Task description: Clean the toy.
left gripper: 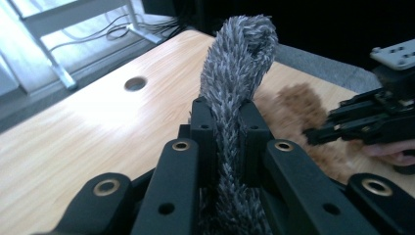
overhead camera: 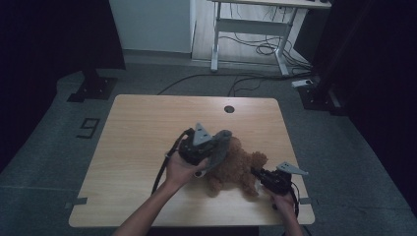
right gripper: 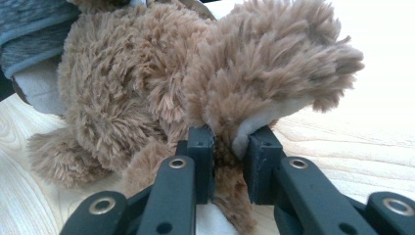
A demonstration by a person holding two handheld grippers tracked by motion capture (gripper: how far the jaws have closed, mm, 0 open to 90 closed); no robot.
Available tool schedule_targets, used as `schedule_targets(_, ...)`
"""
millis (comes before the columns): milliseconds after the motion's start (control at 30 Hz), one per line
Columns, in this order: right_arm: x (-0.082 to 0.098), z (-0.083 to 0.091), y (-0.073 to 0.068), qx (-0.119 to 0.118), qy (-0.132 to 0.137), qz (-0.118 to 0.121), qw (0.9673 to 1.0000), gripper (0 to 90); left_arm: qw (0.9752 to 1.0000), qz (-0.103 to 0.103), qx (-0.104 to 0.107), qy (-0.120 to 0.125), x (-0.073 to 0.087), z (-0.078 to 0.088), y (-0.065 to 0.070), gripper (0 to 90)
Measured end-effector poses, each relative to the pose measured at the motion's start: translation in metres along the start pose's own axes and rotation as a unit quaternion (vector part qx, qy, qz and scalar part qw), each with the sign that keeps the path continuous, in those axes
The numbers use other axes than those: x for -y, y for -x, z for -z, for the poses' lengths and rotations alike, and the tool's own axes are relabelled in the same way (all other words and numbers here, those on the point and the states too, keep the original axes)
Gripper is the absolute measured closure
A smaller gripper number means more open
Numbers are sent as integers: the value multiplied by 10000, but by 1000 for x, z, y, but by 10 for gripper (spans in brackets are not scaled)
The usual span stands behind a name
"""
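Grey fuzzy cloth (left gripper: 235, 73), soft and limp, sits pinched in our left gripper (left gripper: 226, 122). Beside it, mid-table (overhead camera: 147, 118), our right gripper (right gripper: 230, 147) clamps the light brown plush (overhead camera: 236, 169); thick fur folds grip best.

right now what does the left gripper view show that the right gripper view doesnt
Left gripper view alone: the left tool clamped on a strip of grey fuzzy fabric that rises above its jaws, the round hole in the table top, the white desk frame on the floor beyond, and the right tool seen from outside.

Right gripper view alone: the right tool pinching a limb of the brown plush toy, close up, with the limb's pale underside.

Both: the plush's brown fur, some grey fabric, and the light wooden table.
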State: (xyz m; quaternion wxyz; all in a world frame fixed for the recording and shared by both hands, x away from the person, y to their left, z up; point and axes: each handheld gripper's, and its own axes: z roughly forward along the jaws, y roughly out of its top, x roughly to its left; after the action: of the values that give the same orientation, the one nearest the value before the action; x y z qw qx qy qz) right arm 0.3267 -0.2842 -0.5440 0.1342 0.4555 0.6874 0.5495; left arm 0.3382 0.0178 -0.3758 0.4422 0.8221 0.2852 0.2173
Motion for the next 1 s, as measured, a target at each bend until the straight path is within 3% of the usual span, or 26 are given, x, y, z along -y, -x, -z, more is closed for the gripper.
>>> schedule_targets(167, 0, 0, 0, -7, -5, -10, 10000, 759, 9997, -9, 61, -228, -4, -31, 8, 804)
schedule_targets(267, 0, 0, 0, -15, 1, -11, 10000, 759, 9989, 156, -9, -442, 6, -50, 2, 803)
schedule_targets(367, 0, 0, -1, -39, 23, 0, 10000, 758, 9980, 315, -68, -535, 19, -58, -7, 803)
schedule_targets(500, 0, -1, -1, -55, 26, 1, 10000, 758, 9969, 457, -244, -595, 30, -53, -21, 803)
schedule_targets(600, 0, -1, -2, -41, 17, 14, 10000, 758, 9954, 435, -482, -703, 38, -45, -33, 800)
schedule_targets(800, 0, -1, -2, -51, 22, 1, 10000, 758, 9926, 793, -624, -680, 59, -23, -62, 801)
schedule_targets(1000, 1, -1, -2, -55, 19, -6, 10000, 758, 9898, 1036, -724, -664, 76, -8, -81, 802)
